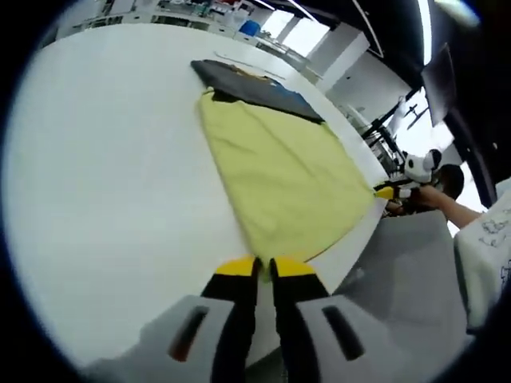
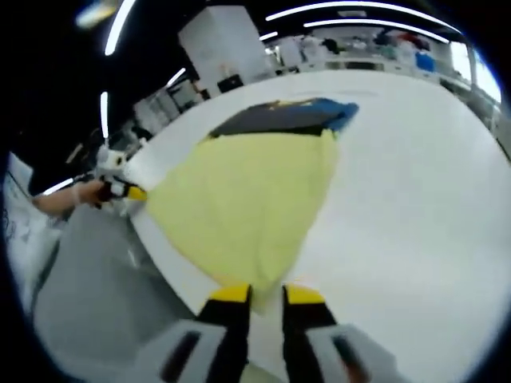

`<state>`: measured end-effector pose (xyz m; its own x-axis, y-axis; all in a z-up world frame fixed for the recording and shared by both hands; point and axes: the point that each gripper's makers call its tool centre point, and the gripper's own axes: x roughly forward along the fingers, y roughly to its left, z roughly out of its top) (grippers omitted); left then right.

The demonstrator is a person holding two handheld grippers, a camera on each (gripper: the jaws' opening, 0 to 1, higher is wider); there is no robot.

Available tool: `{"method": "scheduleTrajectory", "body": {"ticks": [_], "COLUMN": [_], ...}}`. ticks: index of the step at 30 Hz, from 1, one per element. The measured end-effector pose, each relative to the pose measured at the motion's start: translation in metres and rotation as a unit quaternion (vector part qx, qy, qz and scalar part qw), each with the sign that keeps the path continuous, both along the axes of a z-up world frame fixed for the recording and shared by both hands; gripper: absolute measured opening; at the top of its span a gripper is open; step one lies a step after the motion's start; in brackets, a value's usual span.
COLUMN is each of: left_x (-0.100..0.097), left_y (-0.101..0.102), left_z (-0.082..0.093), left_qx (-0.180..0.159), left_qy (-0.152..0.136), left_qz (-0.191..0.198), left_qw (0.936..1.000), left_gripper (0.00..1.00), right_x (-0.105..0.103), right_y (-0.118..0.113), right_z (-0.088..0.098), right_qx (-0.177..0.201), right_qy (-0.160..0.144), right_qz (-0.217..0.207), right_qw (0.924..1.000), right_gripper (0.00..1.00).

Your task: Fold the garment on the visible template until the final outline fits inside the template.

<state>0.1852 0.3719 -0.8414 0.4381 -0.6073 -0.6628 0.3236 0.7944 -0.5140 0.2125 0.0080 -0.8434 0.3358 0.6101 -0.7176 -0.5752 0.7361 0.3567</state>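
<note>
This looks like a lab or research workroom. A broad white surface [image 1: 104, 199] runs through the middle, and beyond its far edge stand cluttered benches [image 2: 375, 48] with blue bins and equipment. Long strip lights [image 2: 351, 9] cross a dark ceiling, and bright windows [image 1: 291, 28] glow at the far end.

Lies spread flat and lightly creased on the white table [image 1: 104, 159], a pale yellow garment [image 1: 279, 175], near corners at the table's edge, far end overlapping a dark grey-and-blue template [image 1: 255, 84] beyond it.
</note>
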Motion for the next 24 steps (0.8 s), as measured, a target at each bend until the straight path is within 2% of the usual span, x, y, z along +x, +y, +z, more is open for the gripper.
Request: {"method": "scheduleTrajectory", "body": {"ticks": [3,8,15,18,24], "left_x": [0.002,-0.001,-0.002,-0.007,-0.025], "left_y": [0.000,-0.001,0.001,0.000,-0.006], "left_z": [-0.002,0.000,0.013,0.017,0.023], "left_qx": [-0.001,-0.004,-0.042,-0.044,-0.042], "left_qy": [-0.001,0.000,0.001,0.002,0.009], "left_qz": [-0.002,-0.010,0.007,0.006,-0.011], "left_qw": [1.0000,0.9999,0.9991,0.9990,0.9990], "left_gripper": [0.01,0.00,0.00,0.00,0.00], "right_x": [0.001,0.000,-0.005,-0.008,-0.026], "right_y": [0.000,0.001,-0.006,-0.007,-0.005], "right_z": [-0.002,0.003,0.011,0.018,0.026], "right_qx": [-0.004,0.000,0.006,0.028,0.041], "right_qy": [0.006,0.004,0.003,0.011,0.021], "right_qz": [-0.004,-0.007,-0.014,-0.029,-0.027], "right_qw": [1.0000,1.0000,0.9999,0.9991,0.9986], "right_gripper": [0.00,0.00,0.00,0.00,0.00]}}
